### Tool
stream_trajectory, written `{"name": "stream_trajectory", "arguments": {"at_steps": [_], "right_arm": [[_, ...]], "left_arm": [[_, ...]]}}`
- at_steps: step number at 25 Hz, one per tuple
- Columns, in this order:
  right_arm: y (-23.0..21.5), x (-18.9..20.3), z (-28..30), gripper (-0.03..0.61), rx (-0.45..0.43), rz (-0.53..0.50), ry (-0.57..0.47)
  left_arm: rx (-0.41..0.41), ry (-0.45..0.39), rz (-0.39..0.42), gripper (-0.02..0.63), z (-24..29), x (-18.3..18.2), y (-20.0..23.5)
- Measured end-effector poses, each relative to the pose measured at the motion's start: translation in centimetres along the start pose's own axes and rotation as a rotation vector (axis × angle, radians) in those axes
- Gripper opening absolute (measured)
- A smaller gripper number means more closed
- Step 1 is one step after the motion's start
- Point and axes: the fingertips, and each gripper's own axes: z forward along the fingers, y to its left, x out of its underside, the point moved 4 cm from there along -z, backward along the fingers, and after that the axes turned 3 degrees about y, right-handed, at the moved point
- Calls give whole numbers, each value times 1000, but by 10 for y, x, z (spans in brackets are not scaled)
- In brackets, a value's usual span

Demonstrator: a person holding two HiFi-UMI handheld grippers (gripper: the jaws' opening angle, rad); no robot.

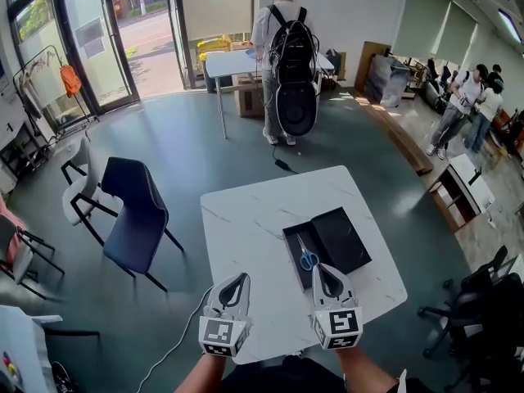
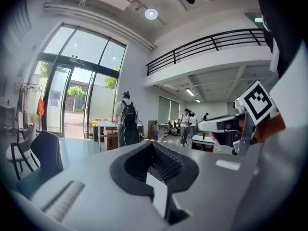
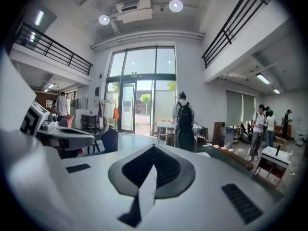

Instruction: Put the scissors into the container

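At the table's [image 1: 254, 219] near edge, the left gripper [image 1: 238, 278] is held over bare tabletop with its jaws pressed together and nothing between them. The right gripper [image 1: 325, 269], jaws likewise closed and empty, points at the near edge of the black container [image 1: 348, 236]. The blue-handled scissors [image 1: 306, 255] lie inside the container's left half, blades pointing away. A dark blue chair [image 1: 135, 211] stands off the table's left edge. Farther back, a person with a backpack [image 1: 286, 56] stands at another table.
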Motion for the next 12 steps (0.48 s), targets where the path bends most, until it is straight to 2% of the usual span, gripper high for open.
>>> {"name": "stream_trajectory", "arguments": {"at_steps": [4,12], "right_arm": [[5,-16,-21,6,-8,-20,-110],[4,-14,-32,6,-22,-40,-97]], "left_arm": [[23,-18,-4,9,2,-9,-7],[47,-36,4,9,-2,-18,-16]]}}
